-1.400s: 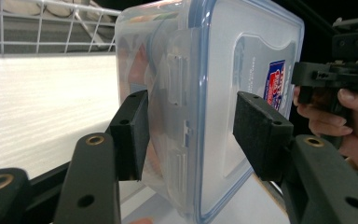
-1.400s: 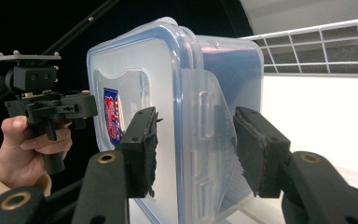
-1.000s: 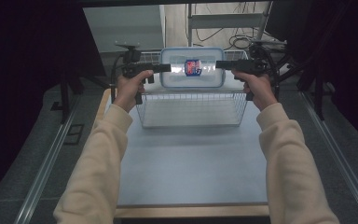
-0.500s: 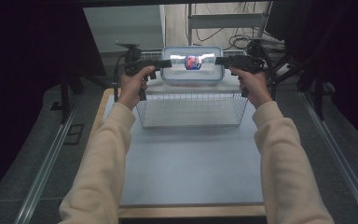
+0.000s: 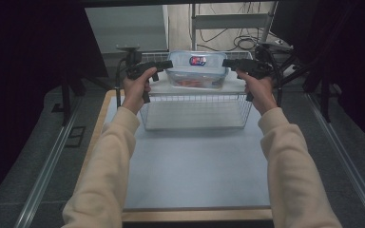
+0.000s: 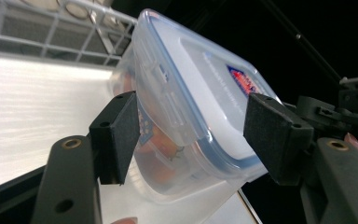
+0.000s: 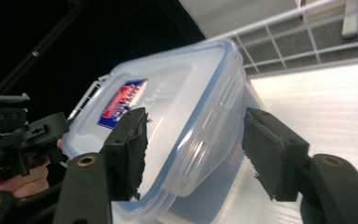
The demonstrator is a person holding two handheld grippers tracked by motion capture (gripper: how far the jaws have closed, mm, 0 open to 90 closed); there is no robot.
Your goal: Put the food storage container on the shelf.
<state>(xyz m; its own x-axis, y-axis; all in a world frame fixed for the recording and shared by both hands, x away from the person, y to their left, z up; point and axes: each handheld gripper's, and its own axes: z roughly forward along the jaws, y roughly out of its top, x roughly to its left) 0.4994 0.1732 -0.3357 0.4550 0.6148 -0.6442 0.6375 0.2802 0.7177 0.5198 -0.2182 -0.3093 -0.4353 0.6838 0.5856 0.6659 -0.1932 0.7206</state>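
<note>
A clear plastic container (image 5: 197,71) with a blue-sealed lid and a red and blue label sits in the far part of a white wire basket (image 5: 195,114). Something orange shows inside it. My left gripper (image 5: 168,64) reaches its left end and my right gripper (image 5: 225,62) its right end. In the left gripper view the container (image 6: 205,93) lies tilted between the jaws of my left gripper (image 6: 196,135), which have just been opening. In the right gripper view the container's lid edge (image 7: 186,116) stands between my right gripper's (image 7: 196,149) widening jaws. Neither pair of pads presses on it.
The basket stands at the far end of a pale blue mat (image 5: 195,166) on a wood-edged table. Metal rails (image 5: 47,171) run along the floor on both sides. Cables and a stand (image 5: 247,42) lie beyond the basket, with dark curtains around.
Both grippers' jaws have spread apart and let go of the container's ends. The container has settled slightly lower in the basket. The hands have hardly shifted.
</note>
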